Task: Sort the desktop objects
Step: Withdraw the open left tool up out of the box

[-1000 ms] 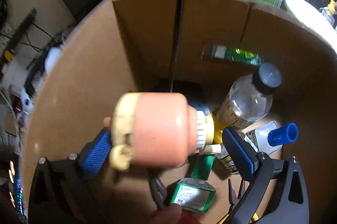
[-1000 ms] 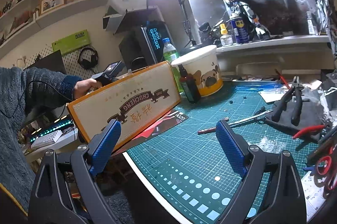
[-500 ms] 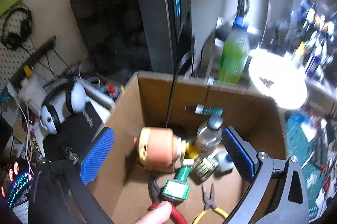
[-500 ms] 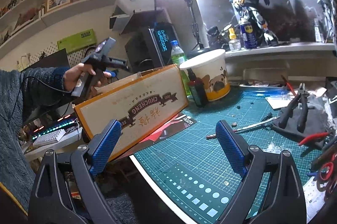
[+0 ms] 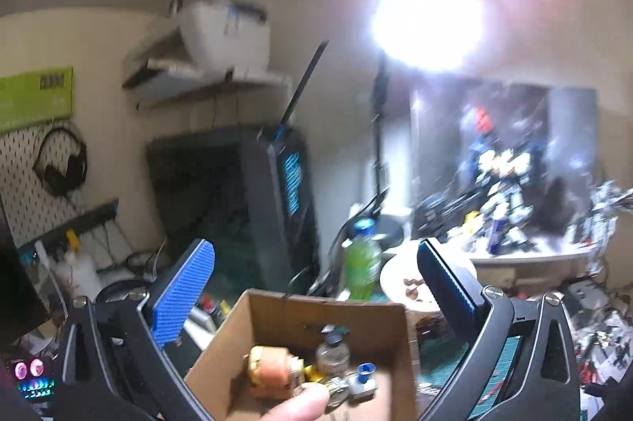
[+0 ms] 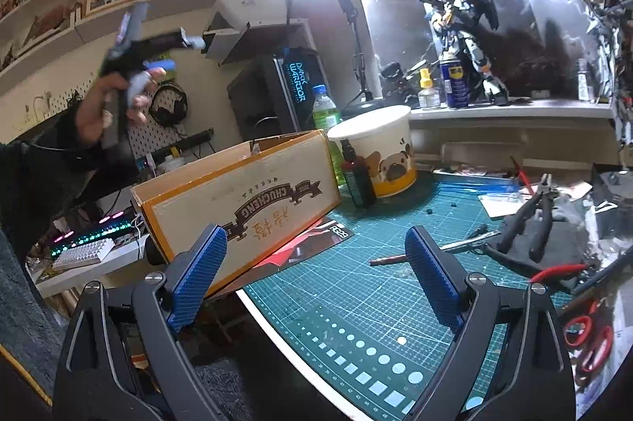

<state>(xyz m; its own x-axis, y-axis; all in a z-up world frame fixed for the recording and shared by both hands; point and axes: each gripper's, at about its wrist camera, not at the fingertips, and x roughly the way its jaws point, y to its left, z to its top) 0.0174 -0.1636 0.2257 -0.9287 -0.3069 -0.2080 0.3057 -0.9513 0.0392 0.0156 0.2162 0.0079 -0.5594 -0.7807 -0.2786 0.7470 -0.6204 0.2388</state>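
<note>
- My left gripper (image 5: 316,278) is up in the air above the box (image 5: 277,342), its jaws wide apart and nothing between them; in the right wrist view I see it (image 6: 158,53) raised high over the box's (image 6: 237,199) left end, held in a hand (image 6: 99,108).
- The left view is blurred, so small detail there is hard to read.
- Inside the box I can make out a pink jar (image 5: 273,365) lying on its side, a clear bottle (image 5: 332,353) with a dark cap just beside it, and a small thing with a blue cap (image 5: 366,371) near the right wall.
- A fingertip (image 5: 296,405) pokes in at the bottom edge of the left view, in front of the box.
- My right gripper (image 6: 316,274) sits low over the near edge of the green mat (image 6: 356,302), jaws spread open and empty.
- The box stands at the mat's left edge, tilted, printed side toward me.
- Behind the box's right end are a green bottle (image 6: 326,112), a dark spray bottle (image 6: 358,175) and a pug tub (image 6: 376,148), close together.
- Toward the mat's right edge lie black pliers (image 6: 530,219) on a dark cloth, a screwdriver (image 6: 431,251) in the middle, and red scissors (image 6: 585,338) at the near right corner.
</note>
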